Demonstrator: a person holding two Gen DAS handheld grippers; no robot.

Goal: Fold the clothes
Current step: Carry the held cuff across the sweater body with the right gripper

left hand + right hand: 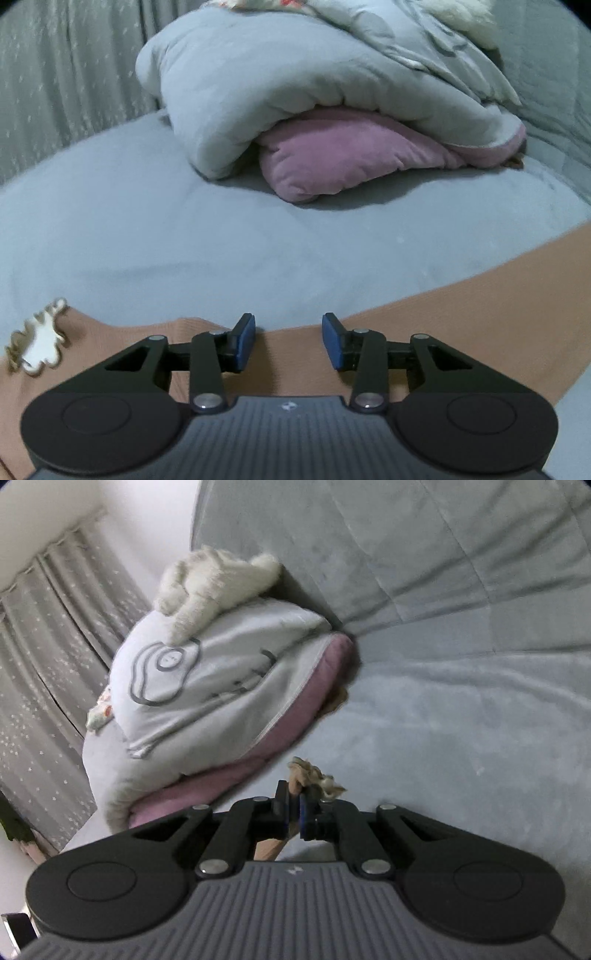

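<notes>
Grey-blue plush bedsheet [155, 236] fills most of both views, star-dotted grey curtain [55, 81] at far left. Folded duvet pile at far centre: pale grey quilt [280, 85] over mauve velvet lining [332, 155]; in the right wrist view the quilt shows a grey outline print, with a fluffy white plush item [210, 587] on top. Tan ribbed knit garment [461, 321] lies flat on the sheet, near edge, running from lower left up to the right; white embroidered patch with gold trim [40, 343] at its left end. Left gripper [288, 341] sits above the tan fabric, blue pads [245, 343] spread apart, nothing between them. Right gripper [293, 808] has jaws pressed together, pinching a bunched bit of the tan garment, frilly cream trim [317, 775] sticking out past the tips.
</notes>
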